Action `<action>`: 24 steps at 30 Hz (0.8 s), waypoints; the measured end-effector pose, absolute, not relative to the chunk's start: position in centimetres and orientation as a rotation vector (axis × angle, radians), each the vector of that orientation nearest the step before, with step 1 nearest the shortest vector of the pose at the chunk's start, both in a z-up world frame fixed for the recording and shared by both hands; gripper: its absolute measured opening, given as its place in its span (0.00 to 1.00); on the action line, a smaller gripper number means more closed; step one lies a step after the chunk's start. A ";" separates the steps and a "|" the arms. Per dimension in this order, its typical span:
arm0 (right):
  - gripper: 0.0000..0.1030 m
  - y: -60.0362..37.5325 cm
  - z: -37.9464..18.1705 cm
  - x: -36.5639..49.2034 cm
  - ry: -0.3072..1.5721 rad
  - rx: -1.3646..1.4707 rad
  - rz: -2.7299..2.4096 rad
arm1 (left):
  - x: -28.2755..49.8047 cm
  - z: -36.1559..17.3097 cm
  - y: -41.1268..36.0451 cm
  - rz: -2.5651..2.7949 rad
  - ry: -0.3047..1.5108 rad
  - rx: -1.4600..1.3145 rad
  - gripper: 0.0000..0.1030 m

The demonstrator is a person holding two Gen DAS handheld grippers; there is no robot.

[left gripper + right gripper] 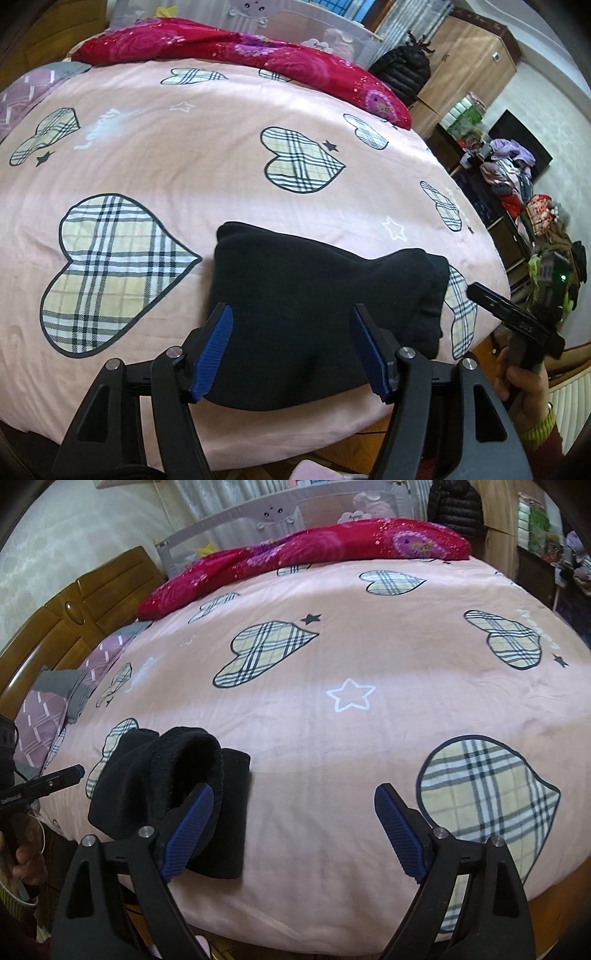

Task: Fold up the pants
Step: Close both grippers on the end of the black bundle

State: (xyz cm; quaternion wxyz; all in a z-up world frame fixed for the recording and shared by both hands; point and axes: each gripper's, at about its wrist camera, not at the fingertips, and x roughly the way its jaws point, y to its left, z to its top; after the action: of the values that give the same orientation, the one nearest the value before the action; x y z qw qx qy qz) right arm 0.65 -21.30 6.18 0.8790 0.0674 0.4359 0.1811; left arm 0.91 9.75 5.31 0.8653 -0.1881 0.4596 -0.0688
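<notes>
Both hand-held grippers, left and right, released over folded black pants (perhaps grazing)

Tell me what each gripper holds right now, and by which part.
Nothing is held. Both the left gripper and right gripper have open jaws; the folded black pants lie free on the bed.

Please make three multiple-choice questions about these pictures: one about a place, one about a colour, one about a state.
1. Where does the black folded fleece pants bundle lie?
A. on the floor
B. near the pink heart-print bedcover's near edge
C. on the pillows

2. What colour are the left gripper's ribbed finger pads?
A. blue
B. red
C. white

3. How do the fingers of the right gripper stand?
A. clamped on the pants
B. shut, empty
C. wide apart, gripping nothing

Answers: 1 B, the bundle rests just inside the bed's front edge; 2 A, both pads look blue; 3 C, bare bedcover shows between them.
</notes>
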 end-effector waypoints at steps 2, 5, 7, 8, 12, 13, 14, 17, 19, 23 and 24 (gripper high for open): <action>0.88 -21.4 6.3 0.5 0.906 0.164 0.376 | 1.0 5.1 10.1 -0.139 0.969 -0.400 0.65; 0.89 -21.2 6.1 0.3 0.924 0.238 0.422 | 1.3 4.6 10.0 -0.133 0.979 -0.399 0.65; 0.90 -20.2 5.7 0.2 0.941 0.274 0.468 | 1.5 4.4 10.0 -0.130 0.984 -0.399 0.65; 0.90 -19.7 5.6 0.2 0.950 0.281 0.490 | 1.6 4.3 10.1 -0.128 0.985 -0.402 0.66; 0.90 -16.5 4.8 0.2 0.980 0.268 0.556 | 2.2 3.9 10.3 -0.125 0.995 -0.414 0.67; 0.90 -15.9 4.6 0.2 0.986 0.264 0.566 | 2.3 3.8 10.4 -0.124 0.999 -0.417 0.67; 0.90 -15.2 4.4 0.3 0.993 0.259 0.579 | 2.5 3.7 10.4 -0.122 1.000 -0.419 0.67; 0.90 -14.4 3.6 0.3 1.013 0.239 0.586 | 2.9 3.4 10.5 -0.123 1.007 -0.427 0.67; 0.90 -14.4 3.1 0.5 1.032 0.239 0.585 | 3.1 3.3 10.5 -0.125 1.011 -0.430 0.67; 0.90 -14.9 2.3 0.9 1.060 0.278 0.574 | 3.4 2.9 10.5 -0.126 1.023 -0.434 0.68; 0.90 -15.1 2.2 1.0 1.063 0.287 0.571 | 3.4 2.8 10.5 -0.127 1.026 -0.437 0.68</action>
State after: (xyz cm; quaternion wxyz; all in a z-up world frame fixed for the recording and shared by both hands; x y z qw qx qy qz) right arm 0.99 -15.06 2.20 0.8137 0.1346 0.4983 0.2674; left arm 3.42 10.49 2.83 0.8465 -0.2072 0.4867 -0.0603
